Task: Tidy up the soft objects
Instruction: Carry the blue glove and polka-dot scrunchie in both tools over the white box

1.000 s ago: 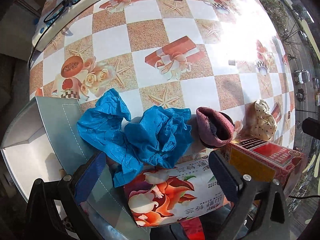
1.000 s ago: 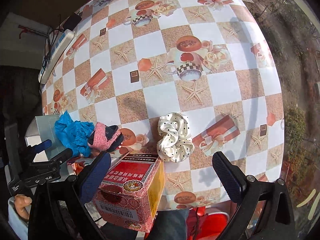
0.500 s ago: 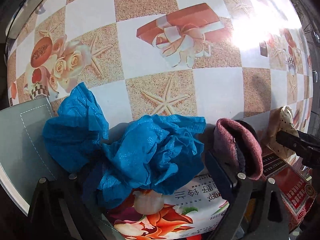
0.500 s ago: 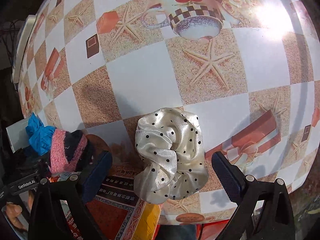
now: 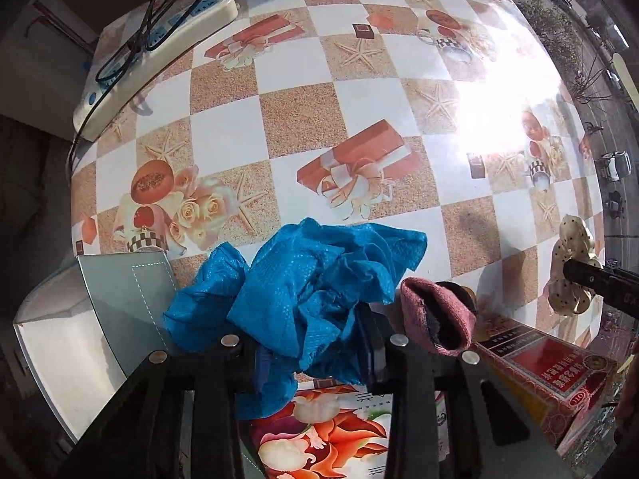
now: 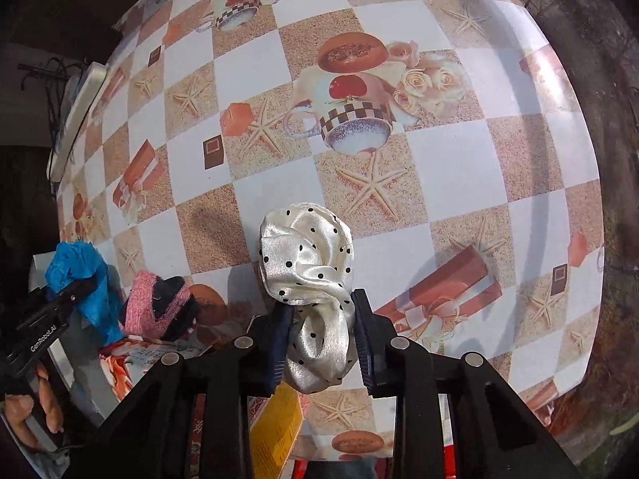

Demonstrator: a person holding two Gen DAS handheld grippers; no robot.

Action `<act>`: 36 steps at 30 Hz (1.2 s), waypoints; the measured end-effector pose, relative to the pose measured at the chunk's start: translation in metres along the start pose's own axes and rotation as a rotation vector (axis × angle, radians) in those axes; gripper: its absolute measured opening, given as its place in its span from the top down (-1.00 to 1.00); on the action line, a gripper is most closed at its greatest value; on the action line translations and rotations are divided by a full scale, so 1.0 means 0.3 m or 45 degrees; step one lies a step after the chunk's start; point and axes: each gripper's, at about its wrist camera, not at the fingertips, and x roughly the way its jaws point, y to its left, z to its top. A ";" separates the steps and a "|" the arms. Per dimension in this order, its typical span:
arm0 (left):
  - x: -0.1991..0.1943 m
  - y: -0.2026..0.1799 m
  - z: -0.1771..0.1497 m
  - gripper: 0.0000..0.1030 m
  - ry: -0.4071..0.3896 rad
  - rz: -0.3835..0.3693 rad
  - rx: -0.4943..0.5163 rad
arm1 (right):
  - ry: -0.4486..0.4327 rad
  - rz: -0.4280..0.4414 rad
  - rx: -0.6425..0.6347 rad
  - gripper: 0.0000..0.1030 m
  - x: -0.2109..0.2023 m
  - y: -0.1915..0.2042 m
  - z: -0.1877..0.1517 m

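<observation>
My left gripper (image 5: pixel 315 343) is shut on a crumpled blue cloth (image 5: pixel 311 287), held above the floral tissue pack (image 5: pixel 327 435). A pink and dark knitted sock (image 5: pixel 435 315) lies just right of it. My right gripper (image 6: pixel 319 339) is shut on a cream polka-dot scrunchie (image 6: pixel 307 263), lifted a little over the checkered table. In the right wrist view the blue cloth (image 6: pixel 80 275) and the sock (image 6: pixel 159 303) sit at the left, with the left gripper (image 6: pixel 60 299) on the cloth. The scrunchie (image 5: pixel 571 271) also shows at the right in the left wrist view.
A grey open box (image 5: pixel 80 319) stands at the left table edge. A red carton (image 5: pixel 547 367) lies at the front right. A white power strip (image 5: pixel 151 60) with cables lies at the far left. The table's patterned cloth (image 5: pixel 299 119) spreads beyond.
Both grippers have closed: the left on the blue cloth, the right on the scrunchie. Both have drawn back from the table with their items.
</observation>
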 end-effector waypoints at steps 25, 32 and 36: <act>-0.353 -0.082 -0.300 0.26 -0.299 0.074 0.257 | -0.341 0.025 -0.182 0.38 -0.395 0.252 -0.197; -0.377 -0.064 -0.399 0.26 -0.306 0.078 0.276 | -0.357 0.006 -0.216 0.38 -0.418 0.289 -0.304; -0.376 -0.052 -0.454 0.26 -0.298 0.076 0.267 | -0.345 0.001 -0.234 0.38 -0.414 0.313 -0.367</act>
